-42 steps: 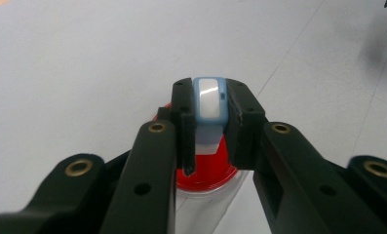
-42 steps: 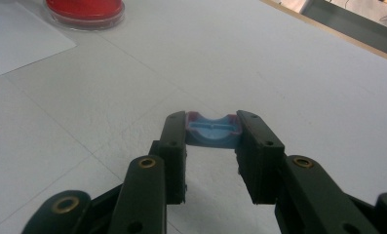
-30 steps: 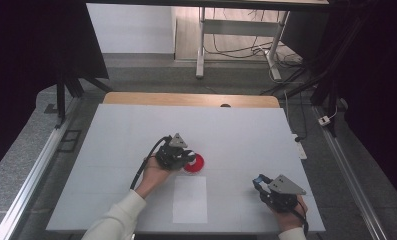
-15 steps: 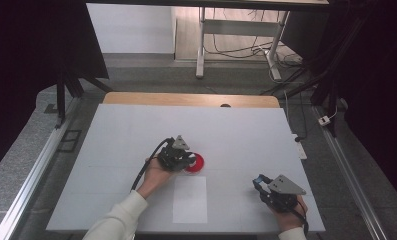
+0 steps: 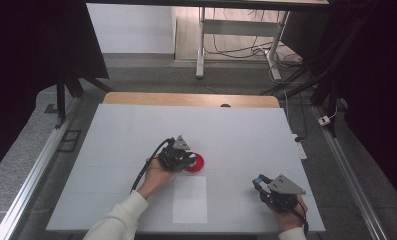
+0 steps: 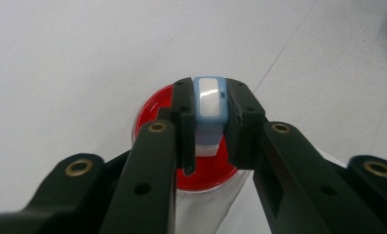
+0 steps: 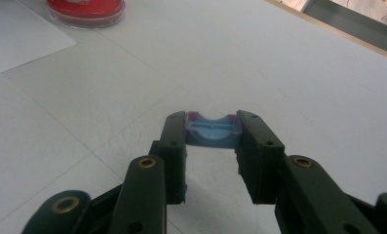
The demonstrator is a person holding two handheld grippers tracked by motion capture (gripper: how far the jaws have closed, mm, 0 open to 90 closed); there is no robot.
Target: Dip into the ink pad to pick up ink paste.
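Holding a pale blue piece [image 6: 209,105] clamped between my left gripper's [image 5: 178,157] jaws, directly over a red dish [image 6: 152,114] on the table [image 5: 126,130]. Right gripper [image 5: 276,192] nips a blue part [image 7: 211,130] at its jaw tips; the dish lies well ahead, paper sheet [image 5: 190,199] just beside it.

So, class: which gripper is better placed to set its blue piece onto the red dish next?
Probably left: the left gripper already holds its blue piece over the red dish; the right gripper is far off.
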